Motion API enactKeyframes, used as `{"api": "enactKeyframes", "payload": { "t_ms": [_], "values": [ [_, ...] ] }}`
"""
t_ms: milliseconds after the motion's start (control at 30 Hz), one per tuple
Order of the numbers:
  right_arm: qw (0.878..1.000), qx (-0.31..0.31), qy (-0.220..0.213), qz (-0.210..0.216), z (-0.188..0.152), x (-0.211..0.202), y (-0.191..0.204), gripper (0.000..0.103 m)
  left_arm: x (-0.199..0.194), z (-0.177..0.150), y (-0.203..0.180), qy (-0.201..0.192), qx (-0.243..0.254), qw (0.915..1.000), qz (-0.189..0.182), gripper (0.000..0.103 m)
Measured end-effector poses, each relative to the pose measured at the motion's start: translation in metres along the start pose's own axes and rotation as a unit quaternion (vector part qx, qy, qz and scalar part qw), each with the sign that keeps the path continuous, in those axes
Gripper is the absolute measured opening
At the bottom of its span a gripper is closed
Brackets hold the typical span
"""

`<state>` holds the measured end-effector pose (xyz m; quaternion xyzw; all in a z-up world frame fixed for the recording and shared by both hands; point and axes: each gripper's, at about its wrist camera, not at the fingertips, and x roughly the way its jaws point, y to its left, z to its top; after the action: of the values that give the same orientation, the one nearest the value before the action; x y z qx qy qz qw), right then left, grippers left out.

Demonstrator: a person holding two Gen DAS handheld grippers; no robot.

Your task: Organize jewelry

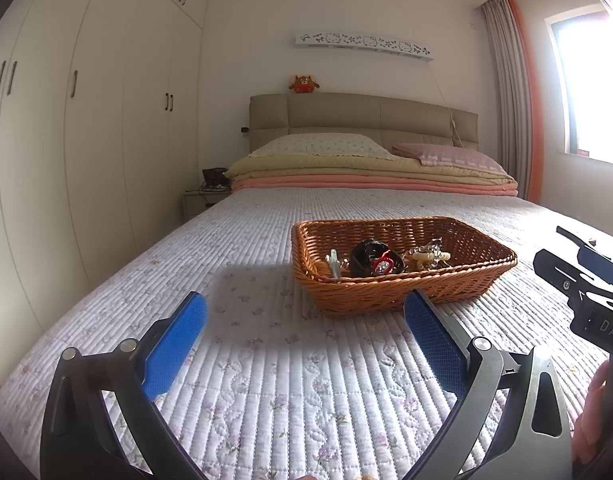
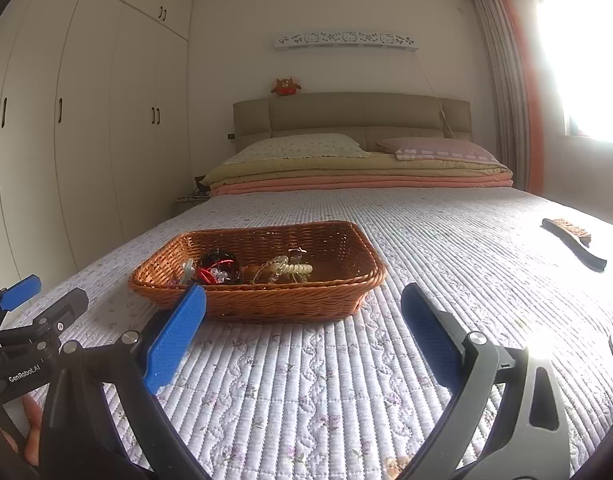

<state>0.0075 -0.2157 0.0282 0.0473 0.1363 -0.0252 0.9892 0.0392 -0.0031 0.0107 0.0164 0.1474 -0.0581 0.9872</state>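
Spread wide and holding nothing: left gripper (image 1: 306, 312) and right gripper (image 2: 304, 304), low over quilt (image 1: 266, 380). Ahead at one o'clock from left, eleven from right: basket (image 1: 390, 300), long axis crosswise, jewelry (image 1: 376, 261) inside. Roughly equidistant.

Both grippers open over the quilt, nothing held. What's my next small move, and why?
Probably ease the right gripper forward to the wicker basket: its jaws are open and empty, and the jewelry pile lies just past the near rim.
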Motion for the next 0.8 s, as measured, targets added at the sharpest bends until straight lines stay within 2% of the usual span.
{"api": "enactKeyframes", "payload": {
  "t_ms": [800],
  "values": [
    [1.0,-0.002,0.001,0.0,0.0005,-0.0011,0.0003,0.094,0.0001,0.0004,0.0022,0.006,-0.009,0.9999,0.002,0.096]
  ]
}}
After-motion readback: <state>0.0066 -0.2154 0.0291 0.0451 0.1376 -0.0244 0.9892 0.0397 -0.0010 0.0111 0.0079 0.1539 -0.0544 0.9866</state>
